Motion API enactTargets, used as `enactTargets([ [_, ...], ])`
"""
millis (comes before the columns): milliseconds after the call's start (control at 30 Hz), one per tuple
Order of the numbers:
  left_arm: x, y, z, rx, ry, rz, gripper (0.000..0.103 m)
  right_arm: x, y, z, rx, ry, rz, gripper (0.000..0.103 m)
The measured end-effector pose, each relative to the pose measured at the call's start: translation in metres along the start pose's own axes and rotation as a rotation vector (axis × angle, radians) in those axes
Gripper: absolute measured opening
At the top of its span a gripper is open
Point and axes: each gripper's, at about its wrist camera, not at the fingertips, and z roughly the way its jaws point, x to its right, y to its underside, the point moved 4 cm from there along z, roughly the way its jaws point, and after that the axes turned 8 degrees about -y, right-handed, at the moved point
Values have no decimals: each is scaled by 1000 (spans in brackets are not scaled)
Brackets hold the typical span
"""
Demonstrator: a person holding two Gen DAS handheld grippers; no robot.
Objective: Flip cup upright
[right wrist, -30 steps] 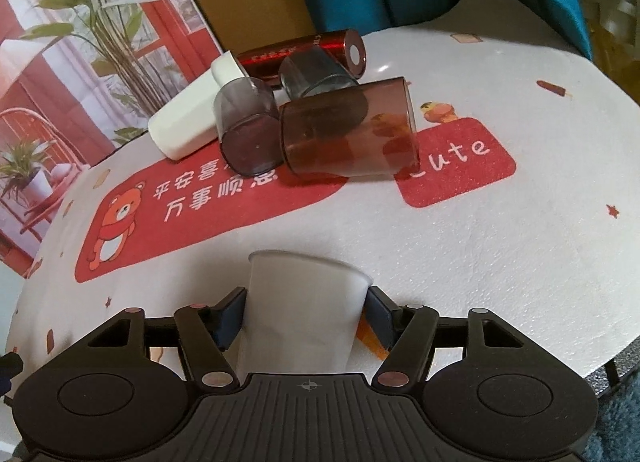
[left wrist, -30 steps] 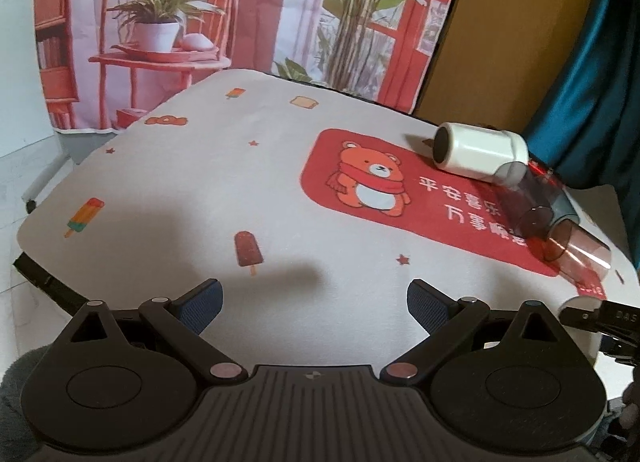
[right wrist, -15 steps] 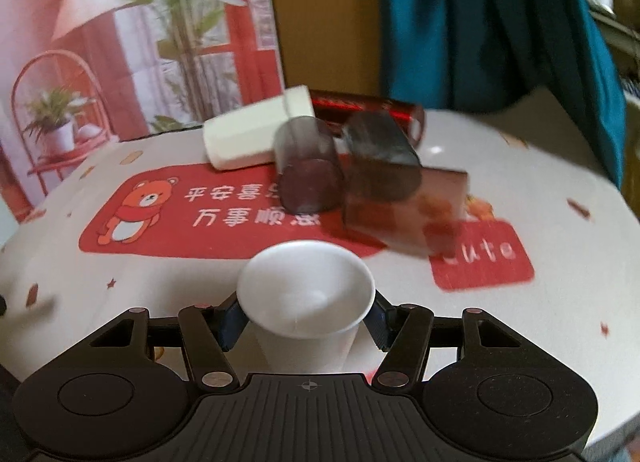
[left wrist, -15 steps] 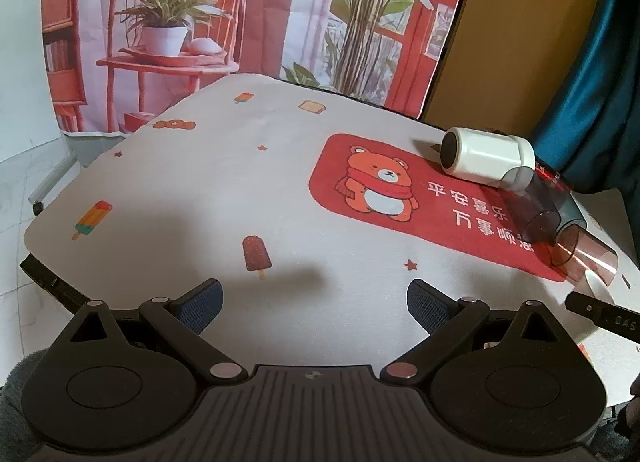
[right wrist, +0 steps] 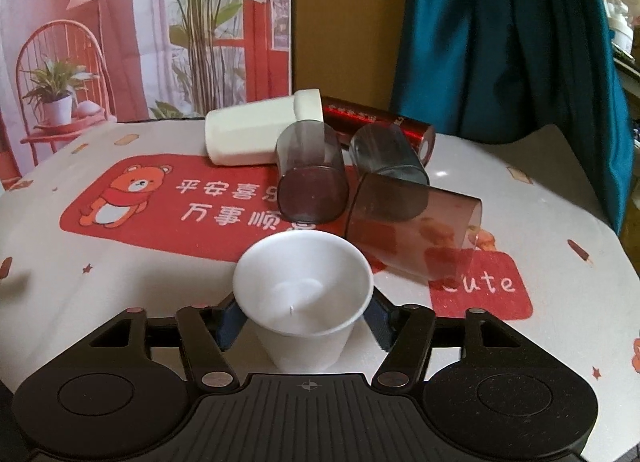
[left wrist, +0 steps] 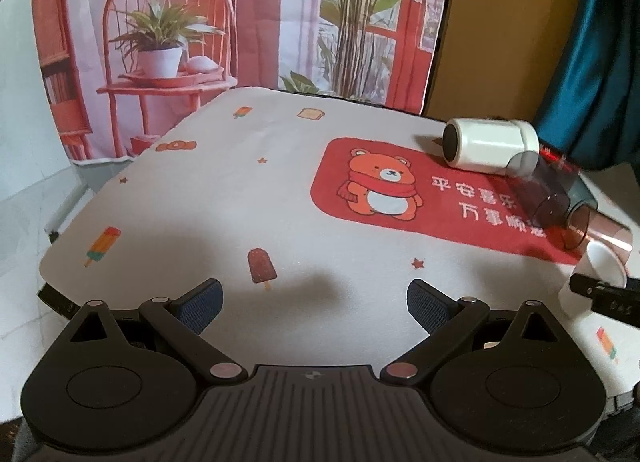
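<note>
My right gripper (right wrist: 304, 318) is shut on a white paper cup (right wrist: 303, 294), which now stands mouth up, its rim open toward the camera and its base near the tablecloth. The same cup (left wrist: 600, 268) shows at the right edge of the left wrist view, held by the right gripper's dark finger. My left gripper (left wrist: 314, 304) is open and empty, hovering over the cloth near the table's front left.
Several cups lie on their sides behind the white one: a cream cup (right wrist: 260, 134), two smoky grey ones (right wrist: 310, 178) (right wrist: 386, 158), a brown tinted one (right wrist: 412, 230) and a red cylinder (right wrist: 376, 126). The patterned tablecloth (left wrist: 200, 198) covers a round table; a teal curtain (right wrist: 500, 42) hangs behind.
My right gripper has turned the white cup from lying sideways to mouth up. The left gripper drew back slightly and stayed open.
</note>
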Motion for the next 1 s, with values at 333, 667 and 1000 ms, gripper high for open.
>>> enactTargets([
  [333,9,-21,-29,40,6,71,103,7,-16,-36,-42,18,109,103],
  [667,9,-43,-83,53,31,63,103,-11,-36,-101,-54,-28,131,103],
  [1000,6,-22,-141,115,40,111,103,-43,-19,-162,-10,-48,116,103],
])
